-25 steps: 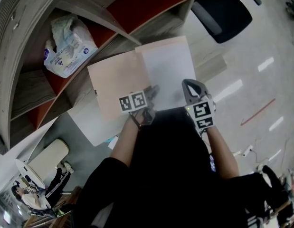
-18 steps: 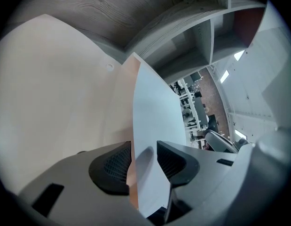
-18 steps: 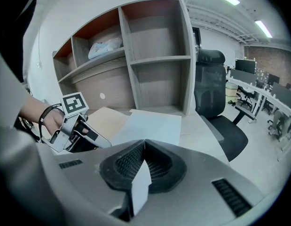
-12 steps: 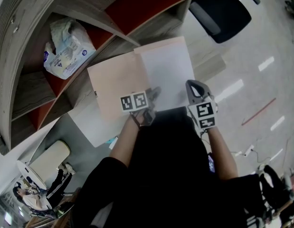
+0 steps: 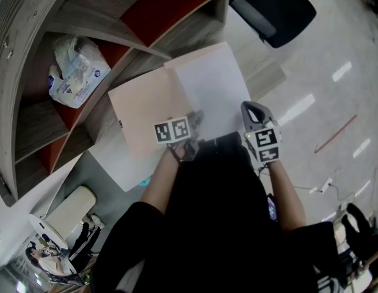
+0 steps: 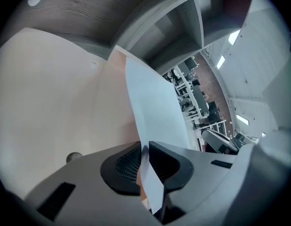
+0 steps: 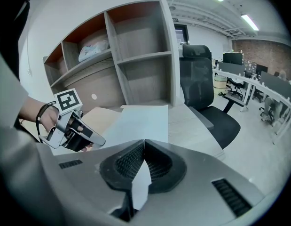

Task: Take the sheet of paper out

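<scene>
- Since a second ago my left gripper (image 5: 196, 117) has stayed at the near edge of the papers. Its jaws stood wide then and have just been closing. The whole scene has also slid a little up and left in the head view.
- Far left, a white plastic bag with blue print (image 5: 72, 72) lies in one compartment of the grey wooden shelf unit with red-brown back panels (image 5: 103, 26).
- Next comes the peach card folder (image 5: 146, 115), lying open and flat on the tabletop in front of the shelves.
- In the left gripper view, the left gripper (image 6: 144, 147) has its ribbed pads drawn in on the near edge of the white sheet of paper (image 6: 154, 107). The paper runs through the narrow slot between them, and a sliver of peach shows just beneath.
- The white sheet of paper sits on the folder's right half. A strip of peach shows along its far edge.
- My right gripper (image 7: 144, 142) is pinched tight on the sheet's near right corner, and a white tip of paper pokes out behind the pads.
- Furthest right, a black office chair (image 5: 274, 11) stands on the pale floor beyond the table's corner.
</scene>
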{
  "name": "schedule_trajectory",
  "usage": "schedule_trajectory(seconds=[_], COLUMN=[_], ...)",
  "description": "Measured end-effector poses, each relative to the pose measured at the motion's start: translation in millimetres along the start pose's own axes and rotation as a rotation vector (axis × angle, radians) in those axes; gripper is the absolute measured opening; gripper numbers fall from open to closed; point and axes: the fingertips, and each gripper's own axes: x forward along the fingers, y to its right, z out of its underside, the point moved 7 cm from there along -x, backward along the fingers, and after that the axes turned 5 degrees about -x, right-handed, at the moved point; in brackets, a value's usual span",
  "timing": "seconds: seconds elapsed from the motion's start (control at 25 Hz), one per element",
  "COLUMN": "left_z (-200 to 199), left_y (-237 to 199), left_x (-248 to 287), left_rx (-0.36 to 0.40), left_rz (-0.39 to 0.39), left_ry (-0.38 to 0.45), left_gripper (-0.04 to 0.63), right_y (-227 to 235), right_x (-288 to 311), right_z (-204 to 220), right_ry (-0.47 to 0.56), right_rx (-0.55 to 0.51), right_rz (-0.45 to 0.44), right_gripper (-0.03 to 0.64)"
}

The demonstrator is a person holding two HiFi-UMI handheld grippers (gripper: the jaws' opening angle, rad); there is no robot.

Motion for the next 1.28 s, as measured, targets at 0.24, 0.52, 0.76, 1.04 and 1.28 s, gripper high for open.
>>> schedule_trajectory(seconds=[0.24,0.52,0.76,1.04,1.28], left_z=[1.3,7.4,13.3,9.8,8.2], left_y=[4.1,13.0,21.9,24.9,27.5], left_x=[-1.6,-4.5,-4.5,-11.3,-9.0], left_rx=[0.027,0.105,0.250,0.409,0.460], left_rz=[-0.011,-0.025,-0.066,-0.131,-0.138], left_ry=[-0.025,-0.044,-0.080,-0.101,-0.105], left_gripper=[0.070,0.058,0.054,0.052,0.052], right_y=[12.7,31.7,32.9,37.3,36.1], right_x=[-9.8,-24.8,-25.6,-8.1,3.3], right_z=[28.2,48.8,52.5,62.0,71.2], right_ry=[-0.016,-0.021,0.024,0.033,0.070], right_rx=[0.059,0.148,0.169,0.191,0.342], right_rz=[0.016,0.053,-0.011,-0.129,-0.224], right_gripper=[0.017,0.017,0.018,0.202,0.210])
